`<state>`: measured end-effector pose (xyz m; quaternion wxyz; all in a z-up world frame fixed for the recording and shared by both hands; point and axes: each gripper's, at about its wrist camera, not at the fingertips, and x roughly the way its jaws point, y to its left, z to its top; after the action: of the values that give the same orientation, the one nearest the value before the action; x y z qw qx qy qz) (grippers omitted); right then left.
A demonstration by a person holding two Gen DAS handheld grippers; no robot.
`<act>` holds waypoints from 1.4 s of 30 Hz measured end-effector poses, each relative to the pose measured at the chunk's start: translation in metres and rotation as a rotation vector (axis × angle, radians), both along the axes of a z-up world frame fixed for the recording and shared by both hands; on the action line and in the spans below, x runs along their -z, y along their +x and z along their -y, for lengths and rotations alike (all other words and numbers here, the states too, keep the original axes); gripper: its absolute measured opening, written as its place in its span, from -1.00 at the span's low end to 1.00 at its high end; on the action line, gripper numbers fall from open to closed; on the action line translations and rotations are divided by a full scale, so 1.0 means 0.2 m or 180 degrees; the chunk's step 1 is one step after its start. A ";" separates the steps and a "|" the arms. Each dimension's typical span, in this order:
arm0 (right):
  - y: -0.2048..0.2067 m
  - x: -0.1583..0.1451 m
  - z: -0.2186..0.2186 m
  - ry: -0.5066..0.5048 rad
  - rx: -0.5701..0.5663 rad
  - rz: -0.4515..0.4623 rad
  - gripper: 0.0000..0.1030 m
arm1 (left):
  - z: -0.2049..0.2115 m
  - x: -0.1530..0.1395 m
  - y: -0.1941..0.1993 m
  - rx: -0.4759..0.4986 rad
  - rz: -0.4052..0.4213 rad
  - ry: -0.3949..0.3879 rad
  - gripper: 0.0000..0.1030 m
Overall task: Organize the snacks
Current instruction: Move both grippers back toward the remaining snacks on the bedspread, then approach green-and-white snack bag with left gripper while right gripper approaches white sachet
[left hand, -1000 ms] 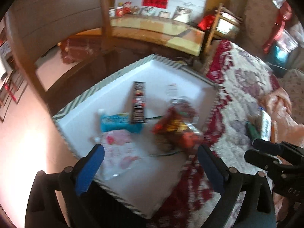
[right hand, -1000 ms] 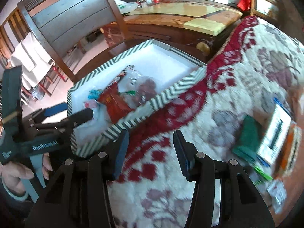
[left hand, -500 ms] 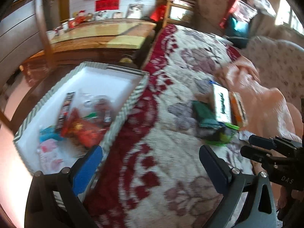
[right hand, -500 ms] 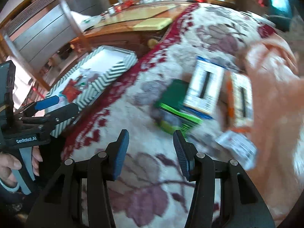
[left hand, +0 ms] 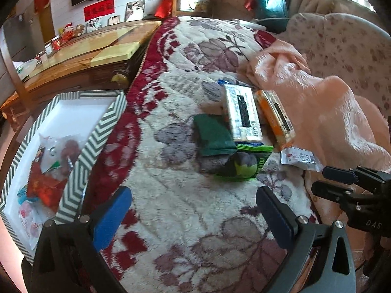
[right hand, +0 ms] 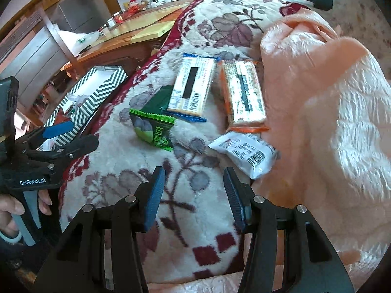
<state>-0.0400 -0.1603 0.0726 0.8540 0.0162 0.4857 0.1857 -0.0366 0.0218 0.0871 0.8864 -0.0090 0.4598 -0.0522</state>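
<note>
Several snack packs lie on the flowered blanket (left hand: 195, 219): a white and blue cracker pack (right hand: 193, 85), an orange pack (right hand: 244, 95), a dark green packet (right hand: 158, 97), a bright green packet (right hand: 154, 127) and a small white packet (right hand: 244, 153). My right gripper (right hand: 193, 173) hovers open just short of the white packet, nothing between its fingers. My left gripper (left hand: 193, 195) is open and empty over the blanket, below the bright green packet (left hand: 244, 163). The striped box (left hand: 105, 127) at the left holds a red packet (left hand: 46, 190) and a clear bag.
A crumpled peach blanket (right hand: 330, 97) borders the snacks on the right. A wooden table (left hand: 85, 53) stands behind the box, past the bed's edge. A hand (right hand: 9, 210) holds the left gripper's handle at the lower left of the right wrist view.
Both grippers swung right, away from the striped box and over to the snack pile on the blanket. Both stayed open and empty.
</note>
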 end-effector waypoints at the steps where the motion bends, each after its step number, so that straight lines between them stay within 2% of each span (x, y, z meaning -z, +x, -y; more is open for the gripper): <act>1: 0.00 0.01 0.01 0.0006 0.0007 -0.0013 -0.04 | 0.01 0.00 0.00 0.0009 -0.0012 0.0017 1.00; 28: 0.07 0.04 0.09 0.0001 0.0001 -0.0175 -0.04 | 0.08 0.09 0.05 0.0040 -0.0170 0.0060 1.00; 37: 0.11 0.05 0.05 -0.0257 -0.0207 -0.0172 -0.04 | 0.10 0.12 0.09 0.0049 -0.0217 0.0045 1.00; 38: 0.12 0.05 0.05 -0.0283 -0.0230 -0.0187 0.00 | 0.11 0.12 0.10 0.0057 -0.0221 0.0042 1.00; 39: 0.13 0.05 0.06 -0.0290 -0.0244 -0.0205 0.13 | 0.12 0.12 0.11 0.0068 -0.0224 0.0044 1.00; 42: 0.17 0.06 0.07 -0.0321 -0.0259 -0.0258 0.18 | 0.15 0.13 0.13 0.0102 -0.0238 0.0047 1.00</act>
<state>-0.0067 -0.1747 0.0613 0.8251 -0.0392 0.5289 0.1948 -0.0107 -0.0073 0.0616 0.8677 0.0030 0.4931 -0.0626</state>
